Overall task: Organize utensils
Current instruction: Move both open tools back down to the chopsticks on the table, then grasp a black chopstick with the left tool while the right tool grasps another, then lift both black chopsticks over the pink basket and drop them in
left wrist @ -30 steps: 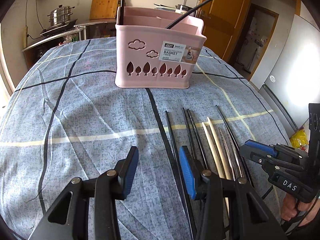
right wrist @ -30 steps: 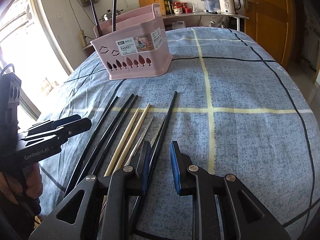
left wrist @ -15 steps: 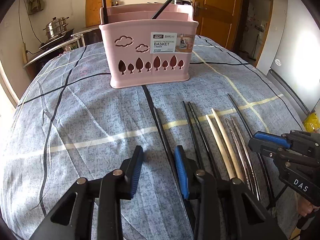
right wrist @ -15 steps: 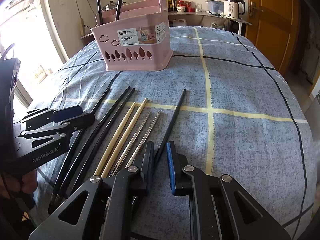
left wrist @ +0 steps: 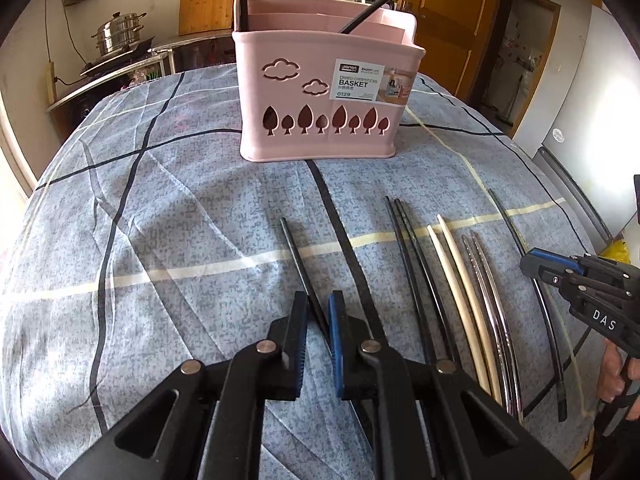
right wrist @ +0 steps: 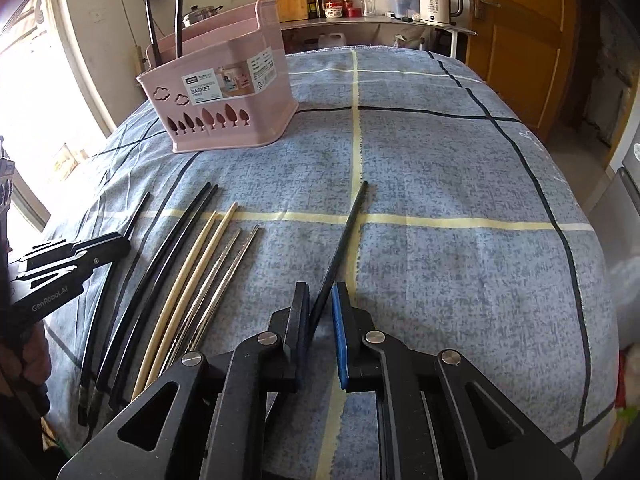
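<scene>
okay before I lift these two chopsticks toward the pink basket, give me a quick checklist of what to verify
1. Left gripper closed on the leftmost black chopstick: ok; its jaws have just been closing, with the stick between them.
2. Right gripper closed on the rightmost black chopstick: ok.
3. Neither grip catches a neighbouring stick: ok.
4. Pink basket upright on the cloth: ok.
5. Room in the basket: cannot tell; two black chopsticks already stand in it, compartments hidden.
6. Grip firm enough to lift: cannot tell.
</scene>
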